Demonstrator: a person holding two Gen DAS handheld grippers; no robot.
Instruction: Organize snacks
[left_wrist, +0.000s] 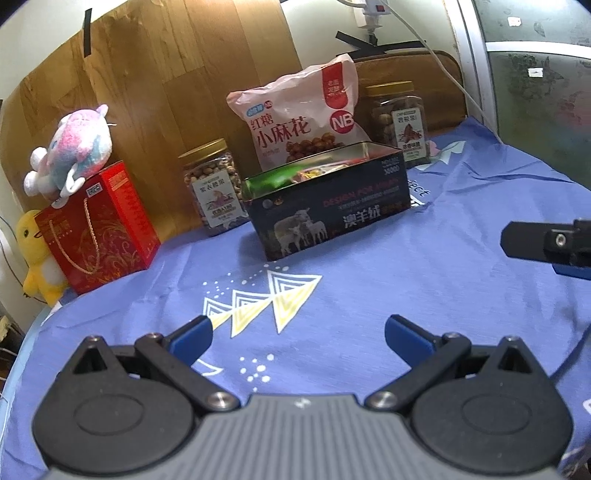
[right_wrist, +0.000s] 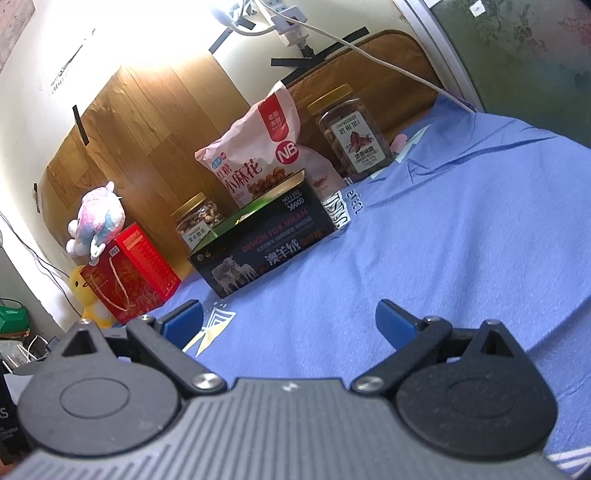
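Left wrist view is showing the dark tin box (left_wrist: 328, 206) sitting open near the back middle of the table (left_wrist: 369, 280), on the blue cloth (left_wrist: 461, 229), and small wrapped snacks, one green, are lying inside it, so it is serving, I judge, as the collecting place for loose items. Just behind it the pink snack bag (left_wrist: 299, 114) is leaning upright, probably propped by the wooden board (left_wrist: 155, 96) or by the tin itself. A nut jar (left_wrist: 214, 188) is standing just beside the tin's left end, and a second jar (left_wrist: 400, 122) is standing behind its right corner; both are upright with gold lids on. Further left, a red gift box (left_wrist: 99, 229) is carrying a pink plush toy (left_wrist: 74, 147), with a yellow plush toy (left_wrist: 35, 254) tucked beside it. The left tongs (left_wrist: 299, 332) are hovering spread wide and empty over bare cloth, well apart from the tin. The right tongs (right_wrist: 290, 323) are likewise gaping wide, holding nothing, and pointing toward the tin from its right.
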